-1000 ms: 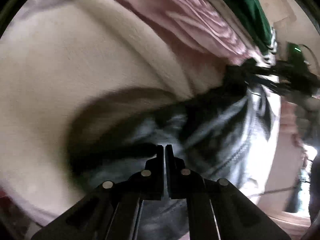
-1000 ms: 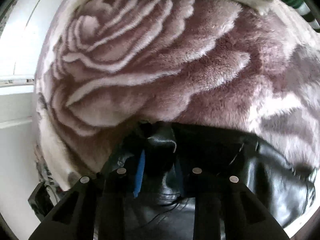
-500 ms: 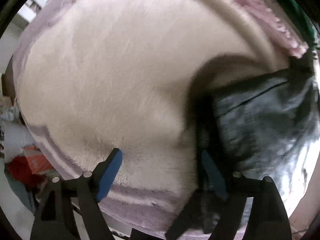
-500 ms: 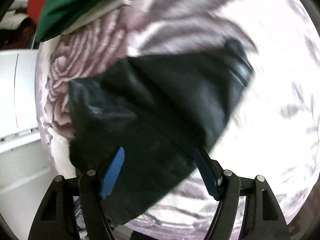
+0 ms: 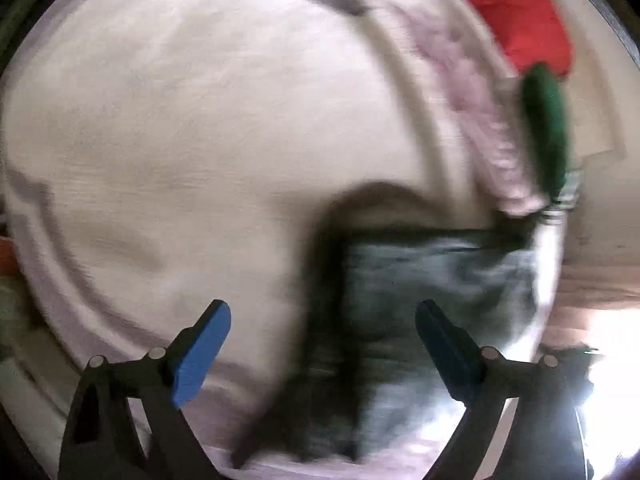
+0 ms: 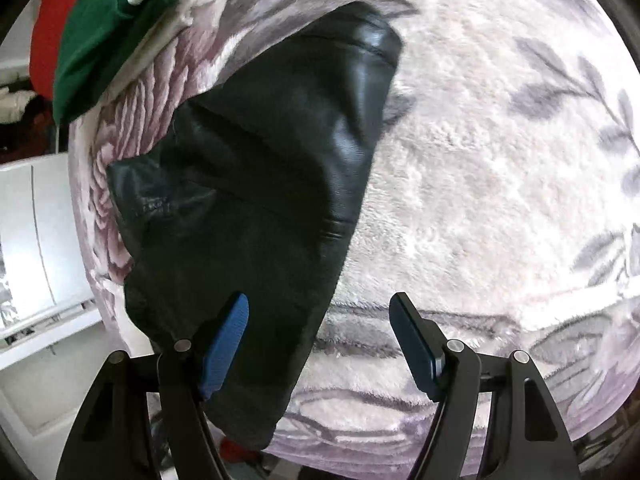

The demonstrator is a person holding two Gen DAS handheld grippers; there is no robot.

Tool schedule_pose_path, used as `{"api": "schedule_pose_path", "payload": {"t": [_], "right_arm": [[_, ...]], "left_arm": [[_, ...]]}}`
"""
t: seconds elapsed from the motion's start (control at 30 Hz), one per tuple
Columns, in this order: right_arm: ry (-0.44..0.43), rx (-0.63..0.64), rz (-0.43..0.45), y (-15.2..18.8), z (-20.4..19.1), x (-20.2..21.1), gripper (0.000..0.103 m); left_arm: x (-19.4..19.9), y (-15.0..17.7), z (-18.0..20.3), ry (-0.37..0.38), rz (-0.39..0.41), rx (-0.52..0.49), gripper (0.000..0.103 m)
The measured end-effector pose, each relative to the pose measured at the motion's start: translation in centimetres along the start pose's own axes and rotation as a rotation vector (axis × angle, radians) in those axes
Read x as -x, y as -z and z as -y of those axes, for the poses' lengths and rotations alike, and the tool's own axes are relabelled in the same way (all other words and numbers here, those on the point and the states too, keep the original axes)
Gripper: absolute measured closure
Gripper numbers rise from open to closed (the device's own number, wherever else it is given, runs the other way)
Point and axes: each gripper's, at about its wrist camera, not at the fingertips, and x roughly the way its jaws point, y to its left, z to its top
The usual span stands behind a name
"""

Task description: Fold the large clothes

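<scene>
A black leather garment (image 6: 264, 184) lies folded on a pale plush blanket (image 6: 480, 160) with a rose and leaf pattern. My right gripper (image 6: 318, 344) is open and empty, raised above the garment's near edge. In the blurred left wrist view the same garment (image 5: 420, 304) looks dark grey at the lower right. My left gripper (image 5: 322, 344) is open and empty above the garment's left edge.
A green garment with a striped cuff (image 6: 108, 32) and a red one (image 6: 48, 28) lie at the blanket's far edge; they also show in the left wrist view, green (image 5: 544, 124) and red (image 5: 516, 12). White furniture (image 6: 32, 248) stands beside the bed.
Both grippers have opened and let go of the black garment, then pulled back and up from it. The garment now lies folded on the blanket.
</scene>
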Motion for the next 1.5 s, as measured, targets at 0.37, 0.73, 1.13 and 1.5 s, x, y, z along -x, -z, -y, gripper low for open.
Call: {"api": "schedule_pose_path", "payload": {"t": [0.37,0.73,1.13,1.5], "right_arm": [[-0.073,-0.077,0.083,-3.0,1.6,1.1,0.028],[-0.309,-0.232,0.177,-10.7,3.5,-3.5,0.085],[-0.472,-0.286,0.105,-10.2,7.3,-2.6,0.015],[-0.563,-0.117,-0.080,-8.3,5.1,-8.0,0.011]], "left_arm": [[-4.7,-0.8,2.5,-0.085,0.043,-0.080,0.078],[-6.1,-0.9,3.9,-0.065,0.037,-0.102,0.083],[-2.3,-1.2,9.7,-0.114,-0.095,-0.155,0.052],[-18.0,2.3,28.0,0.075,-0.288,-0.504,0.088]]}}
